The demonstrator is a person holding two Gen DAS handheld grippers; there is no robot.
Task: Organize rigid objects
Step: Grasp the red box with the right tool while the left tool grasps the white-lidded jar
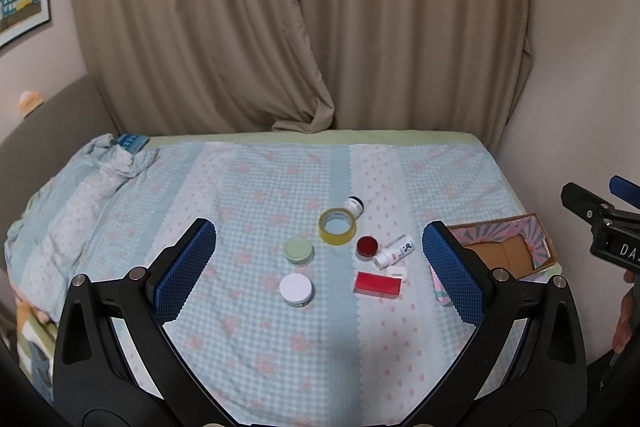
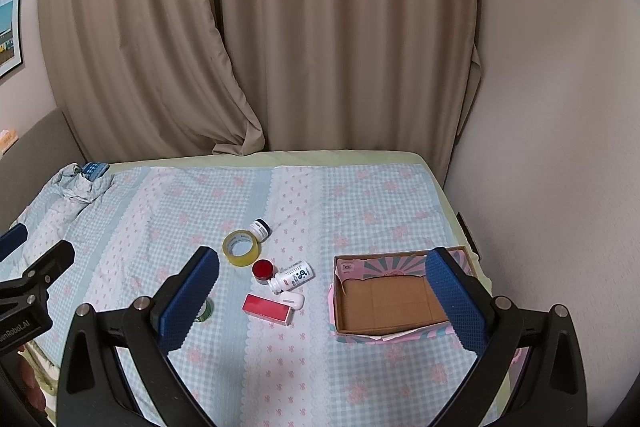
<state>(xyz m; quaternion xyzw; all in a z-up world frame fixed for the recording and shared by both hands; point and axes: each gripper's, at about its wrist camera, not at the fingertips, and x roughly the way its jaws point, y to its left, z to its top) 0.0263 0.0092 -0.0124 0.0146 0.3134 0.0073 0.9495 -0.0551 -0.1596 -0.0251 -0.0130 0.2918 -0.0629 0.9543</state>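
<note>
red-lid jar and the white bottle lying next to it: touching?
Cannot tell. In both wrist views the white bottle's cap end meets the red-lid jar with no visible gap, but overlap could hide one.

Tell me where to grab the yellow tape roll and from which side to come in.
Take the tape roll from above. It lies flat with its hole facing up, so one finger could drop into the hole and the other outside the near wall, pinching the ring. The small dark-capped jar sits close behind, so the near side looks freer.
</note>
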